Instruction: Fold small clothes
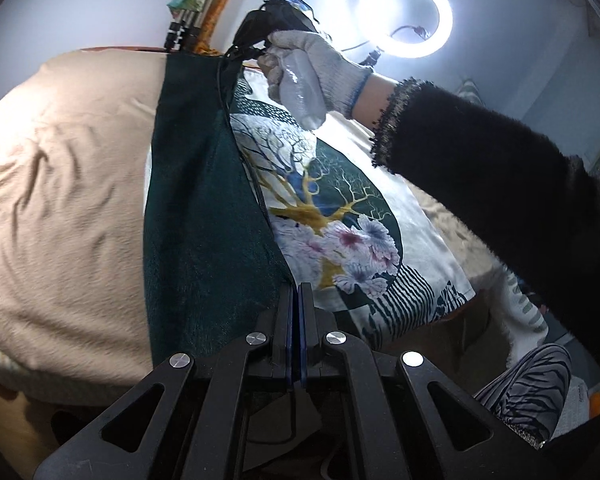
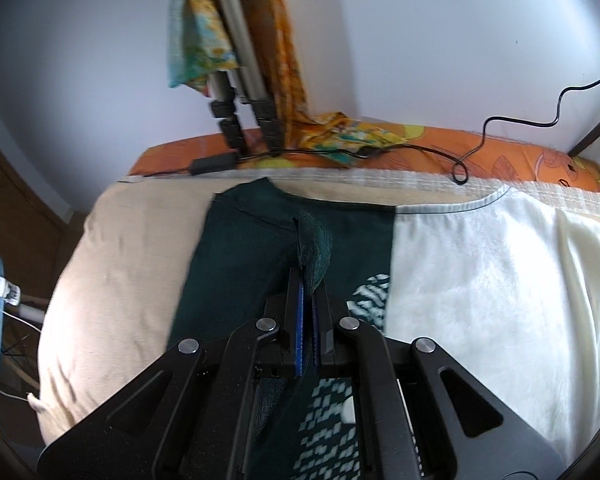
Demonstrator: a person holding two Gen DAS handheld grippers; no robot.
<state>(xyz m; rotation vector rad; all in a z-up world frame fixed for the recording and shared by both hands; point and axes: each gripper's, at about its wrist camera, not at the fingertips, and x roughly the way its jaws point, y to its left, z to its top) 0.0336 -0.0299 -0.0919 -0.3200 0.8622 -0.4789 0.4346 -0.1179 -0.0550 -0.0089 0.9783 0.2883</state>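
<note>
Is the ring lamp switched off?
No, in the left wrist view the ring lamp glows bright white above the gloved hand.

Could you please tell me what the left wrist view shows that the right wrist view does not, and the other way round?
Only the left wrist view shows the ring light, the gloved right hand gripping its handle, the black sleeve and the garment's tree and flower print.

Only the right wrist view shows the orange sheet, the black cable and the tripod legs.

Both show the dark green panel of the garment lying on the beige blanket, with the left gripper and right gripper each shut on its fabric.
</note>
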